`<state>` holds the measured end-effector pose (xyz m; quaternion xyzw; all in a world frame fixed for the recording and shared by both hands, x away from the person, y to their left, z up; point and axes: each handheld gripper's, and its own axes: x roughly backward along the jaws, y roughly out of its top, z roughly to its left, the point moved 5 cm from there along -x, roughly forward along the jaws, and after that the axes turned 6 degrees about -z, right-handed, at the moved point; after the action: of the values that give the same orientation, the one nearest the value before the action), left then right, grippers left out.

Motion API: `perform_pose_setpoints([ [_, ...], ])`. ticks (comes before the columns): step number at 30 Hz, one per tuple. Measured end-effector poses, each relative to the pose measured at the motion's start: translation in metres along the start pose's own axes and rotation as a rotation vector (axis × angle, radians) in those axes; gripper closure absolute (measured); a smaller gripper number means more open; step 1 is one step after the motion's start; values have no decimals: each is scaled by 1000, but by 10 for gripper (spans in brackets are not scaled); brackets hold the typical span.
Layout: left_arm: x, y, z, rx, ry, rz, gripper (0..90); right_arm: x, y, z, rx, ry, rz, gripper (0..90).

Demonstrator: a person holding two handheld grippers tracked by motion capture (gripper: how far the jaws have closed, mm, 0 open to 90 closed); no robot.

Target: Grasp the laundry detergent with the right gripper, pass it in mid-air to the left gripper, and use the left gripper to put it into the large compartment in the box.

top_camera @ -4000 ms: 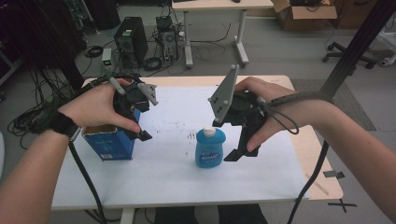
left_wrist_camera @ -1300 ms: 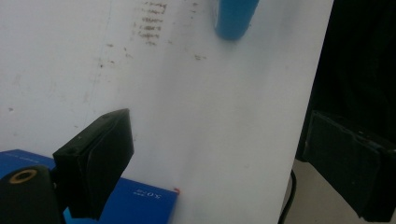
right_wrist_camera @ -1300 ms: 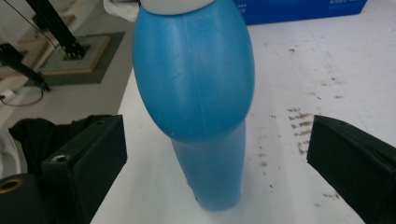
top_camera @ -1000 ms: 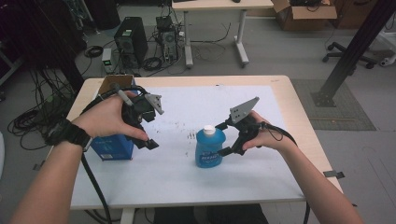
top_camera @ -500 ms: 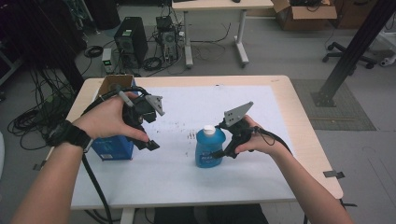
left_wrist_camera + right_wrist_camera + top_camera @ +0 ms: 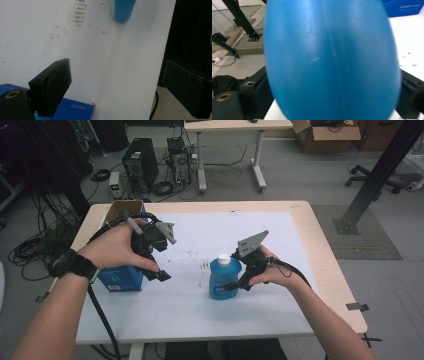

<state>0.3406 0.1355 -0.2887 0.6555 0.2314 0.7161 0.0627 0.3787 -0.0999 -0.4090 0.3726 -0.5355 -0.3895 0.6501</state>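
Observation:
A blue bottle (image 6: 222, 279) with a white cap stands upright in the middle of the white mat (image 6: 200, 315). My right gripper (image 6: 231, 286) is open, low at the bottle's right, one jaw on either side of its body. In the right gripper view the bottle (image 6: 332, 57) sits very close between the two jaws of the right gripper (image 6: 332, 87). My left gripper (image 6: 161, 260) is open and empty, held over the right end of a blue box (image 6: 119, 278). The left gripper (image 6: 115, 87) looks down on the mat, with the box (image 6: 75, 108) beneath its left jaw and the bottle (image 6: 122, 10) farther off.
An open cardboard box (image 6: 122, 209) stands at the table's back left, behind my left hand. The table's near edge (image 6: 165, 50) runs close to the left gripper's right jaw. Computer towers, cables and a second table stand on the floor beyond.
My right gripper came down from above the table and slid left until its jaws flank the bottle. The left gripper has stayed over the blue box, shifting only slightly.

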Motion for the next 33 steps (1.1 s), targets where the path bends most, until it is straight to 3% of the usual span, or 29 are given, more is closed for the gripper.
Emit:
perform_pose_setpoints([
  [10, 1, -2, -1, 3, 0, 0, 89, -2, -1, 0, 2, 8, 11, 175],
  [33, 3, 0, 0, 0, 4, 6, 89, -2, -4, -2, -3, -7, 1, 245],
])
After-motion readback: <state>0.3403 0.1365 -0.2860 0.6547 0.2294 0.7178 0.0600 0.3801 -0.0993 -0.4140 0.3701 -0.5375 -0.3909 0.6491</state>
